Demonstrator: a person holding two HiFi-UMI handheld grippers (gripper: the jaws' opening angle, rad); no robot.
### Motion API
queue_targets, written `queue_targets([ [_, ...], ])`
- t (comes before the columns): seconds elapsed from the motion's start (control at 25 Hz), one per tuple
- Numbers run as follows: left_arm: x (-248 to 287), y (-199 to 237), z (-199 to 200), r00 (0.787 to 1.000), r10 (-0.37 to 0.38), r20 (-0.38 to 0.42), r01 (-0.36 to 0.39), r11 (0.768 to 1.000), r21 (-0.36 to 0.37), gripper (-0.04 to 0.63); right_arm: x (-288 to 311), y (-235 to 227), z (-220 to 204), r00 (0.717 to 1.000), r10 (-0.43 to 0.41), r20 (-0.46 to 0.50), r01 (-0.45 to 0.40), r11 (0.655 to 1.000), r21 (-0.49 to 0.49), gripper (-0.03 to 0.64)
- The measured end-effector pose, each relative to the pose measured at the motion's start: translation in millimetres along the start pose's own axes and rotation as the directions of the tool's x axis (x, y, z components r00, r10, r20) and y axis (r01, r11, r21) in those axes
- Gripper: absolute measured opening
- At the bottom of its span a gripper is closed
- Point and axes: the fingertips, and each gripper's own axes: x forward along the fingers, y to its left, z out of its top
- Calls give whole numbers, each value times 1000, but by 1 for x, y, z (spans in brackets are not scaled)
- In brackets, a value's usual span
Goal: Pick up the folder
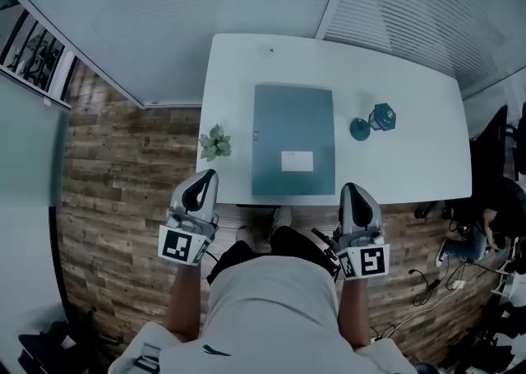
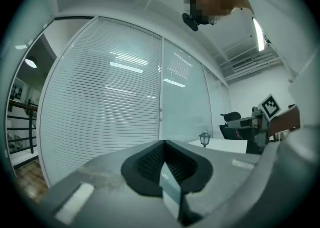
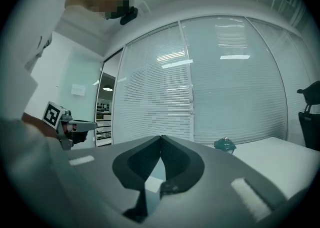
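The left gripper [image 1: 203, 179] and the right gripper [image 1: 355, 193] both have their jaws pressed together on nothing, tips near the table's [image 1: 419, 159] near edge. A small plant [image 1: 215, 144] sits just ahead of the left jaws. The folder [image 1: 293, 140] lies flat ahead, between the two grippers, and a lantern [image 1: 374, 120] stands farther ahead of the right jaws.

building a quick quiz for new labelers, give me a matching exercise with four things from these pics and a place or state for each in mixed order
Things:
1. folder
2. plant
3. lantern
4. left gripper

Place or state:
a. on the right part of the table
b. lying flat in the table's middle
c. on the table near its left edge
d. jaws shut, holding nothing

Pairs: 1-b, 2-c, 3-a, 4-d
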Motion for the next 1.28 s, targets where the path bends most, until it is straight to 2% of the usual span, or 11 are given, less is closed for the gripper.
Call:
queue_targets([
  [0.24, 39, -11, 6, 997, 73, 25, -71, 994, -82, 5, 32, -47, -4, 998, 65, 2, -65, 997, 34, 1],
  [0.56, 58, -9, 9, 990, 140, 23, -138, 988, -69, 5, 54, -75, -4, 993, 114, 13, -115, 992, 60, 0],
  [0.72, 65, -3, 11, 992, 119, 29, -116, 990, -76, 5, 58, -78, -7, 996, 87, 7, -87, 994, 64, 0],
  [0.96, 76, 13, 13, 996, 78, 35, -76, 996, -49, 5, 66, -75, -18, 999, 51, -7, -51, 996, 77, 0],
  [1.08, 76, 17, 10, 997, 71, 34, -69, 996, -54, 5, 70, -74, -20, 999, 45, -10, -44, 993, 111, 2],
  [1.2, 74, 18, 6, 998, 61, 23, -59, 997, -57, 5, 79, -74, -35, 995, 59, -81, -45, 985, 164, 44],
  [1.28, 72, 18, 3, 998, 57, 18, -56, 996, -63, 5, 87, -72, -55, 979, 99, -177, -62, 977, 204, 112],
])
